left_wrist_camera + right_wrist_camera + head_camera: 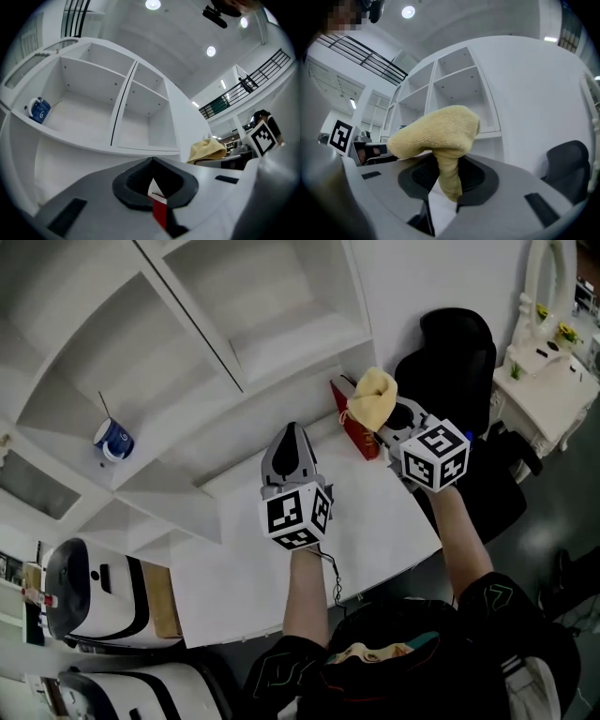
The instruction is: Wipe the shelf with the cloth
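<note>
Status: cloth (pixel 436 136) secured, wiping judged not yet begun. The right gripper (pixel 446 185) has its jaws clamped on a fold of the yellow cloth, with the bulk bunched above the jaw tips. The cloth is held in front of the white shelf unit (pixel 272 362), with no contact visible. The left gripper (pixel 151 165) has its jaws together on nothing, above the table (pixel 375 521). Remaining: press the cloth onto a shelf board and sweep

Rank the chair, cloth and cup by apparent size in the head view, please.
1. The chair, clearly largest.
2. The cloth and cup look about alike; the cloth is nearer the camera, so I won't rank them.
</note>
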Available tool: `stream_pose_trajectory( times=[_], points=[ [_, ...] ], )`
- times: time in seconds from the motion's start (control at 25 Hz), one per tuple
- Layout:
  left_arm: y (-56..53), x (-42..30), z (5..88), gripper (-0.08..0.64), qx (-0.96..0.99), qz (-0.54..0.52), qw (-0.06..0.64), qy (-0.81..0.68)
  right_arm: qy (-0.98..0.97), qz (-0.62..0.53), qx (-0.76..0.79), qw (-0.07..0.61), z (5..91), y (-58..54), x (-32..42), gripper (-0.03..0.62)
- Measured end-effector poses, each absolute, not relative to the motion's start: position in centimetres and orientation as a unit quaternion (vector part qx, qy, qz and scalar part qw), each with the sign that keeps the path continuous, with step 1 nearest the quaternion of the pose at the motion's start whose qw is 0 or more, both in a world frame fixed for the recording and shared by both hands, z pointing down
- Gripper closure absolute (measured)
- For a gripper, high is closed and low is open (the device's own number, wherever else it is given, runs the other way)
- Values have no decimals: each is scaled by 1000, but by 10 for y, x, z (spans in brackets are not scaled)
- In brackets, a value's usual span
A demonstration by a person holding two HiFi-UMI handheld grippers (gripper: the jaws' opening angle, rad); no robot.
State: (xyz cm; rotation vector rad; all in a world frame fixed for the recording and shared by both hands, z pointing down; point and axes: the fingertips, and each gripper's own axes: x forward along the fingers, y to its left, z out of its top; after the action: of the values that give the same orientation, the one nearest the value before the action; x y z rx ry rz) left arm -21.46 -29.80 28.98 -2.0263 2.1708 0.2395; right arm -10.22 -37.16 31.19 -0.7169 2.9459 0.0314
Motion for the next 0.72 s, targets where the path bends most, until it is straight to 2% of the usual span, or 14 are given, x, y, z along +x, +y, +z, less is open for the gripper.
stream_pose_trajectory(
  times=[0.52, 0.72],
  points=[
    [-296, -255, 238, 563, -657, 96, 128, 736, 974, 91, -138, 158, 158, -378, -173, 485],
    [-292, -264, 212, 563, -649, 105, 156, 737, 974, 110, -114, 164, 119, -387, -204, 485]
  ],
)
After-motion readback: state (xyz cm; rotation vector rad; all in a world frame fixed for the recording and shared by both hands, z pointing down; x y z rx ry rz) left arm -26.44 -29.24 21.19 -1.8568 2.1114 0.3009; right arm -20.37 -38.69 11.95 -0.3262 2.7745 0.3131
